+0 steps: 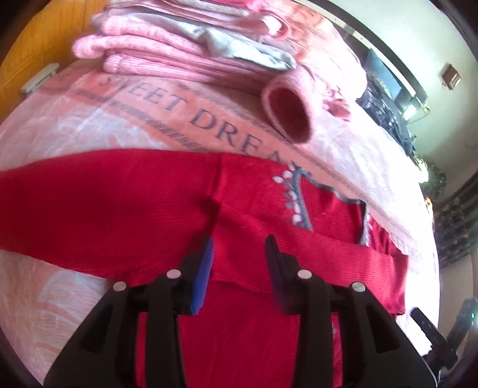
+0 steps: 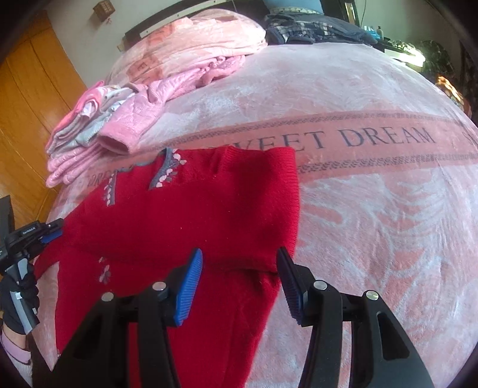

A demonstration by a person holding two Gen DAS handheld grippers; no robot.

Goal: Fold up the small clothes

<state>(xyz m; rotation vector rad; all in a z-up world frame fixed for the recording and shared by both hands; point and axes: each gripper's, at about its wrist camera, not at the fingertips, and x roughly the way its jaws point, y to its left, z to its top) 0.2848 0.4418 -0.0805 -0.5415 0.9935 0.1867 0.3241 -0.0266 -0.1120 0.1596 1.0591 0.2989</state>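
Note:
A small red knit sweater (image 2: 185,215) with grey and white flower trim lies partly folded on the pink blanket (image 2: 373,209). In the left wrist view the same red sweater (image 1: 134,209) spreads across the frame, a sleeve laid over its body. My left gripper (image 1: 240,241) hovers open right over a folded band of the knit. My right gripper (image 2: 239,253) is open too, its fingers straddling the sweater's near folded edge. The left gripper (image 2: 47,231) also shows at the sweater's left side, held by a gloved hand (image 2: 18,298).
A stack of folded pink and grey clothes (image 1: 185,47) sits behind the sweater, with a pink sleeve cuff (image 1: 286,110) pointing toward me. A crumpled pink blanket (image 2: 203,38) and dark clothes (image 2: 316,27) lie at the bed's far end. Orange wooden doors (image 2: 27,104) stand on the left.

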